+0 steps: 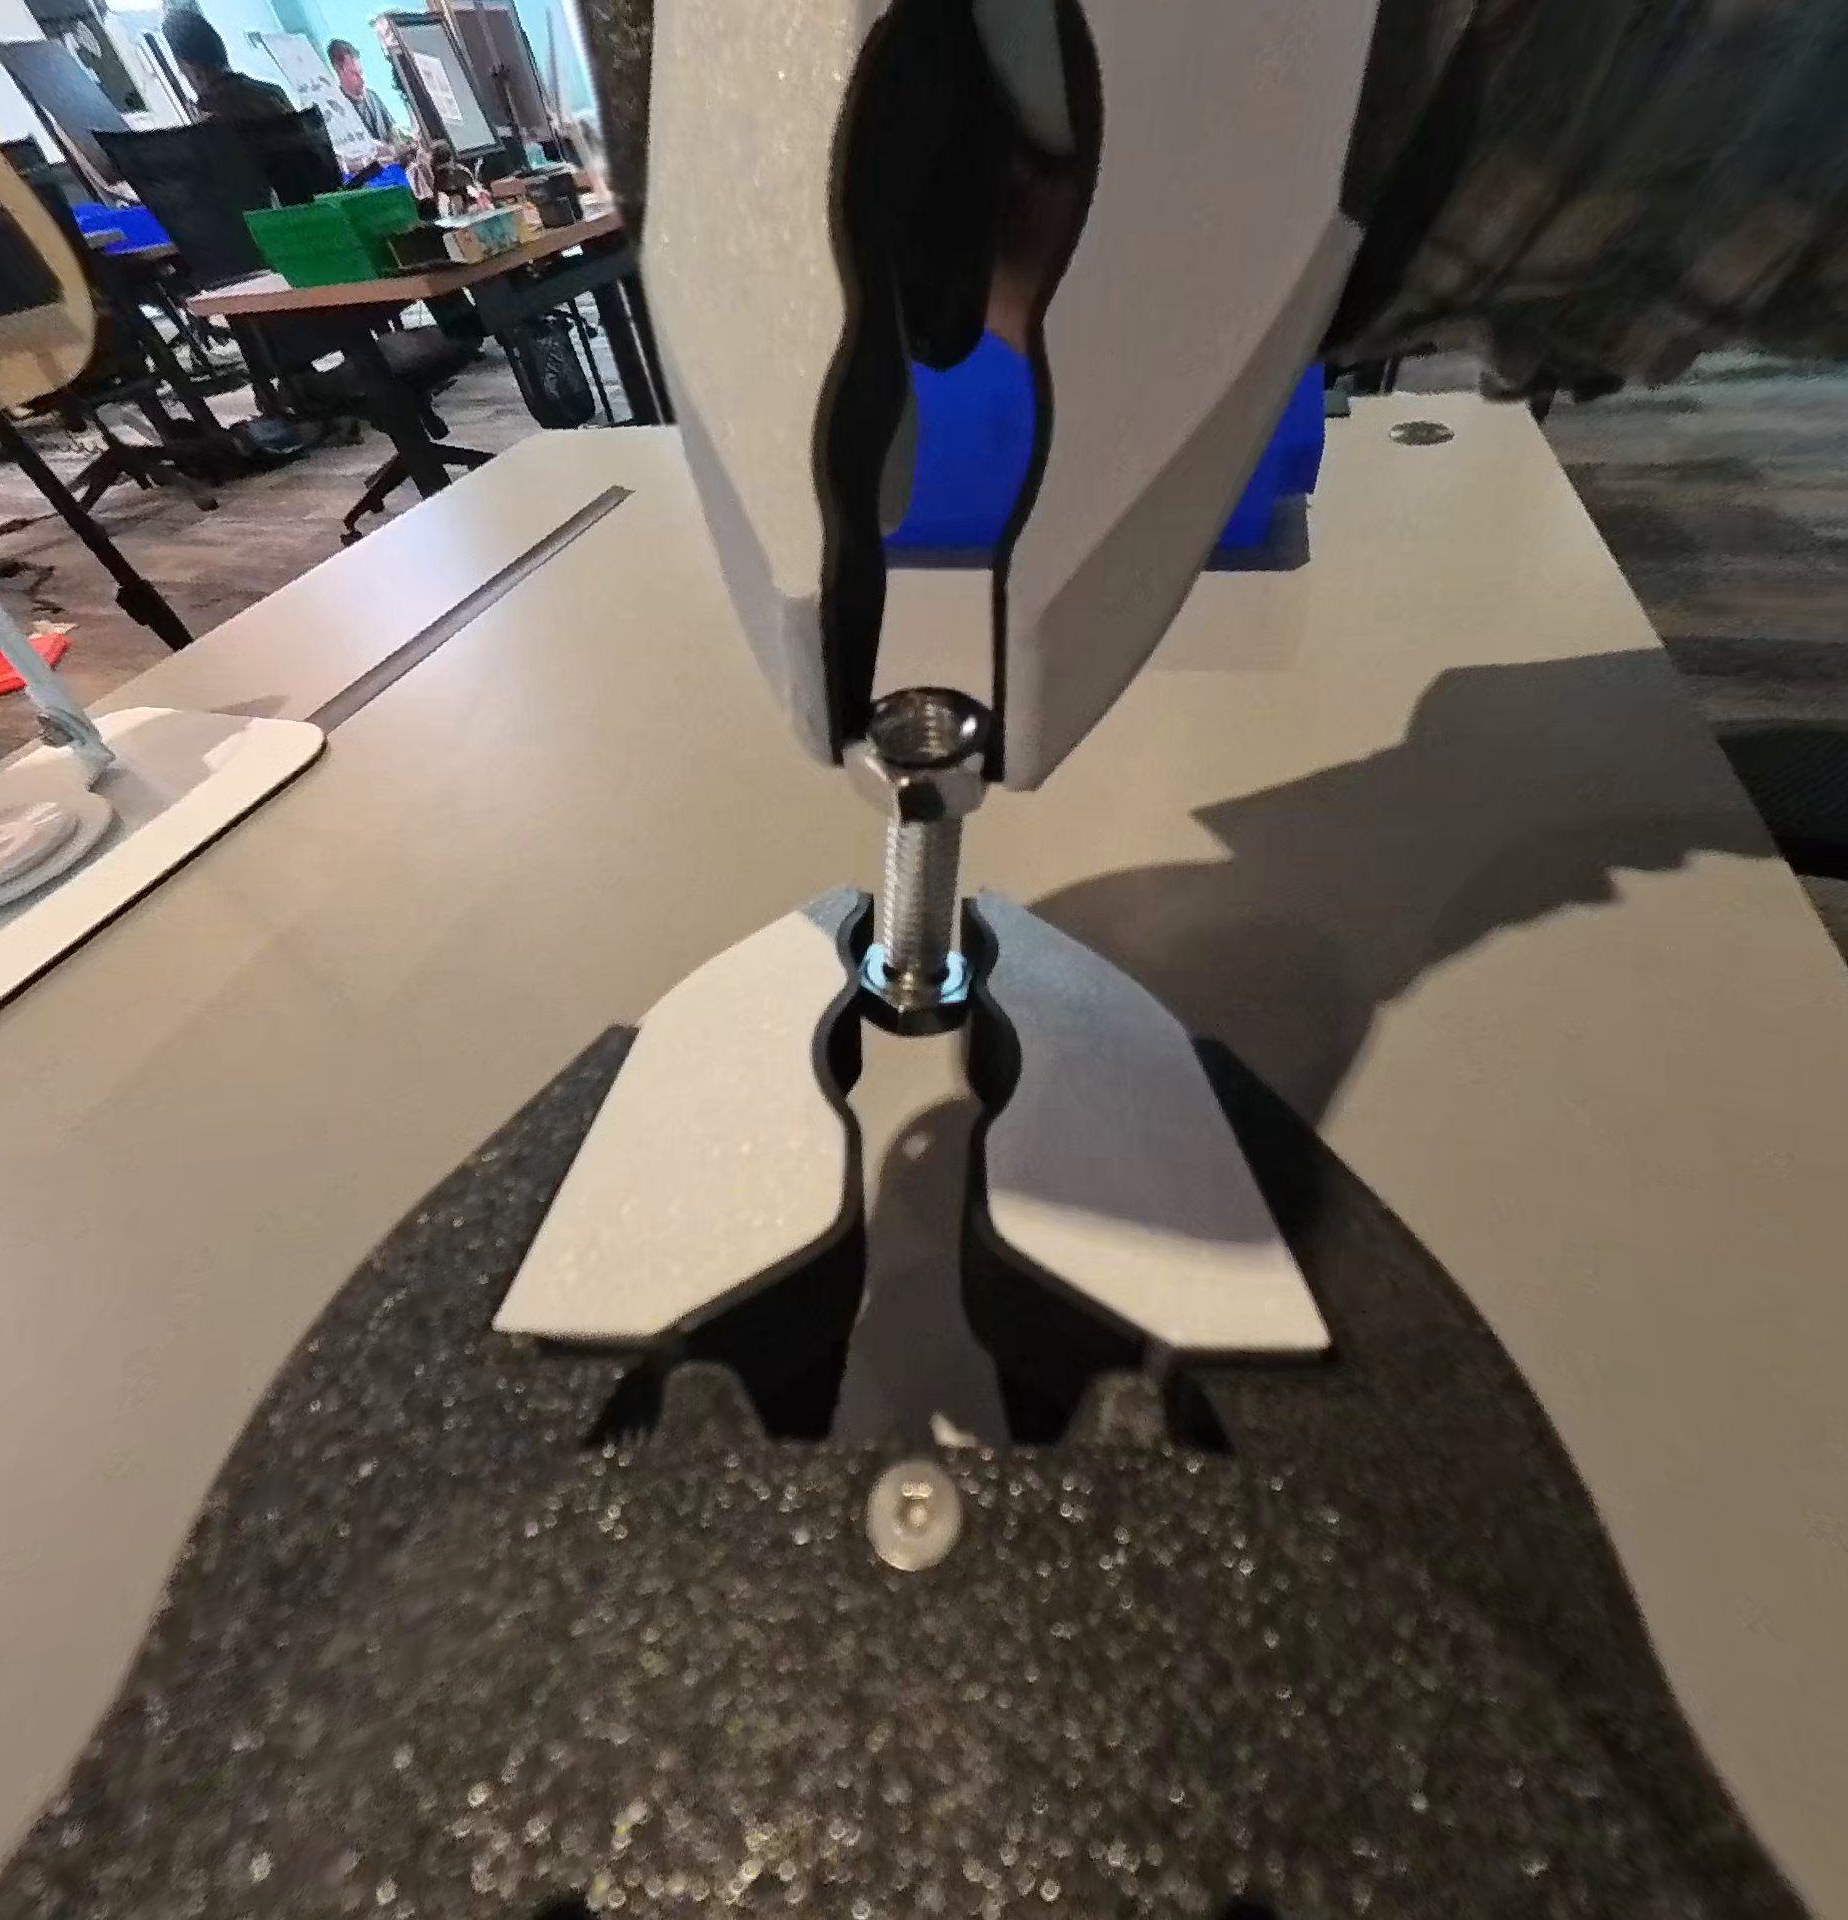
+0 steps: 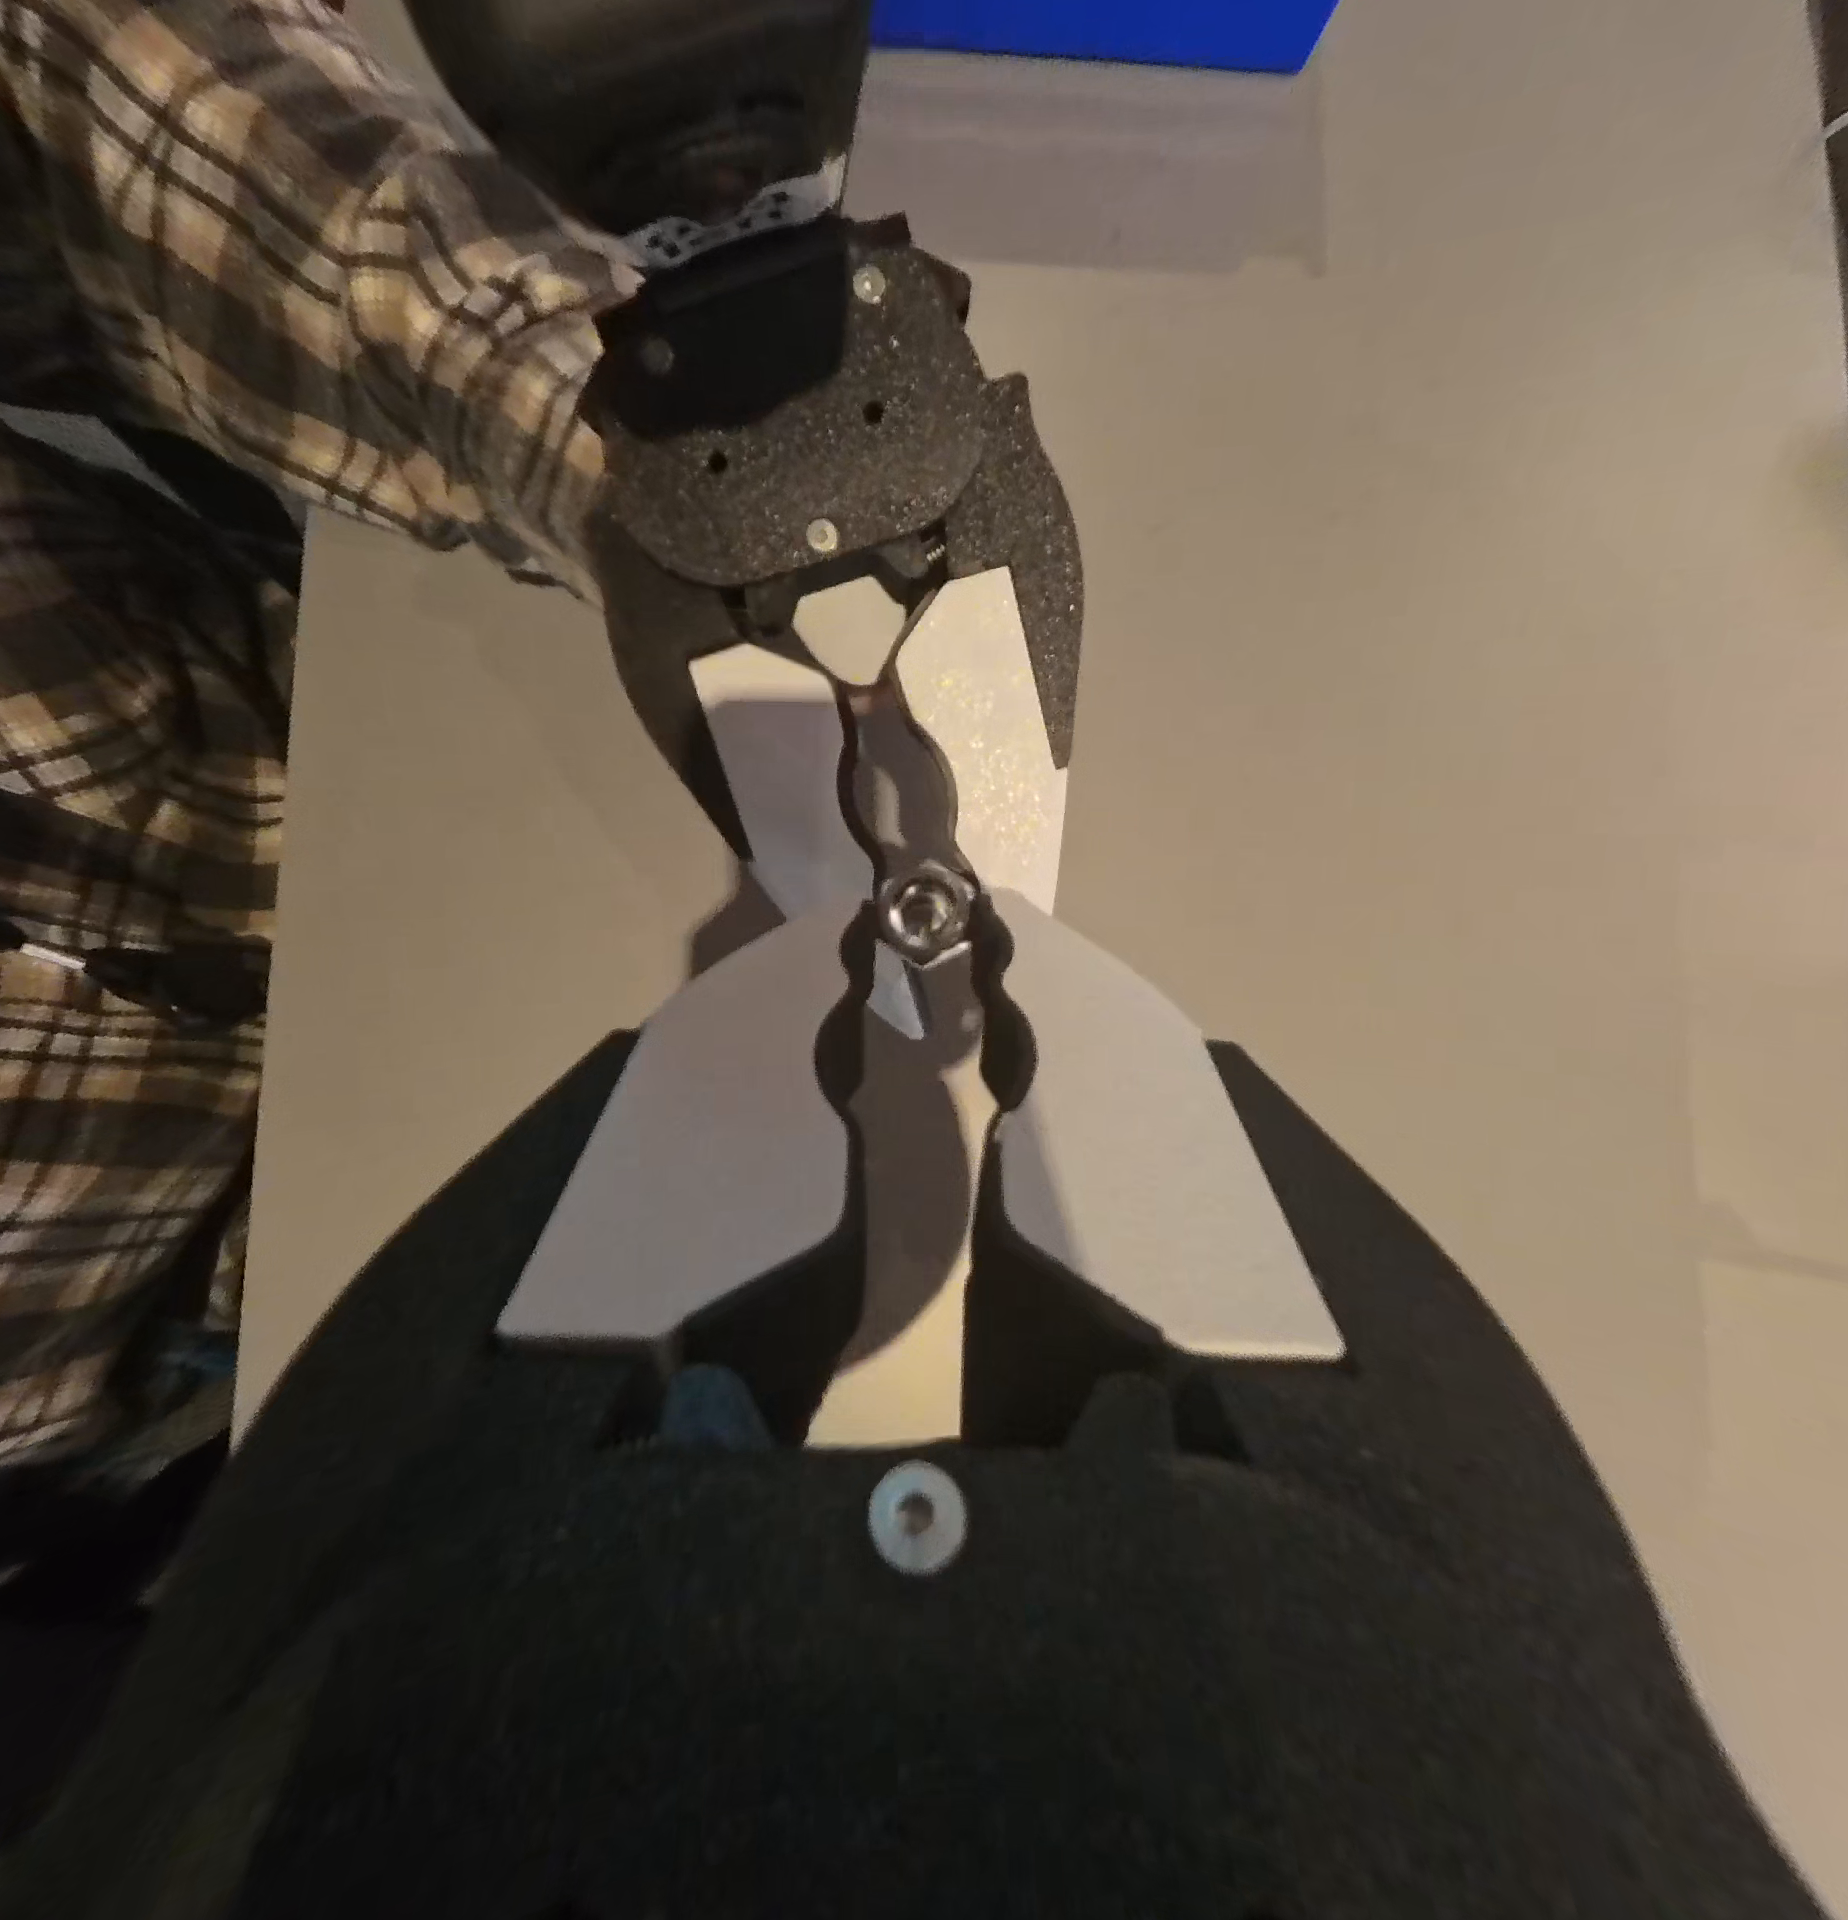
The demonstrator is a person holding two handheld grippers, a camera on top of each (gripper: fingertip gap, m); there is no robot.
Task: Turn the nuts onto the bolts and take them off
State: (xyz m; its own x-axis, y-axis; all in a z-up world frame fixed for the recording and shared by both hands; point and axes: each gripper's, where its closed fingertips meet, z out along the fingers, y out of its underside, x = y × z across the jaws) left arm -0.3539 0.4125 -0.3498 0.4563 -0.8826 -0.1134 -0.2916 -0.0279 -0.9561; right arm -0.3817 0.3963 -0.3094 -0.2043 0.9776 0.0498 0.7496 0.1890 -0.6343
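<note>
A silver bolt (image 1: 915, 894) stands upright above the table, head down. My left gripper (image 1: 915, 987) is shut on the bolt's hex head at the bottom. A silver hex nut (image 1: 899, 774) sits at the top end of the threaded shaft. My right gripper (image 1: 920, 748) reaches down from above and is shut on this nut. In the right wrist view I look straight down on the nut (image 2: 894, 940) between my right gripper's (image 2: 920, 925) tips. The left gripper (image 2: 904, 878) comes in from the far side. The shaft is mostly hidden under the nut there.
A blue bin (image 1: 972, 447) stands at the back of the beige table (image 1: 484, 883) and also shows in the right wrist view (image 2: 1096, 31). A white board (image 1: 172, 769) lies at the left. A plaid sleeve (image 2: 172, 520) fills the left. Desks and people are far behind. The left gripper's tips are roughly 5 cm from the right gripper's.
</note>
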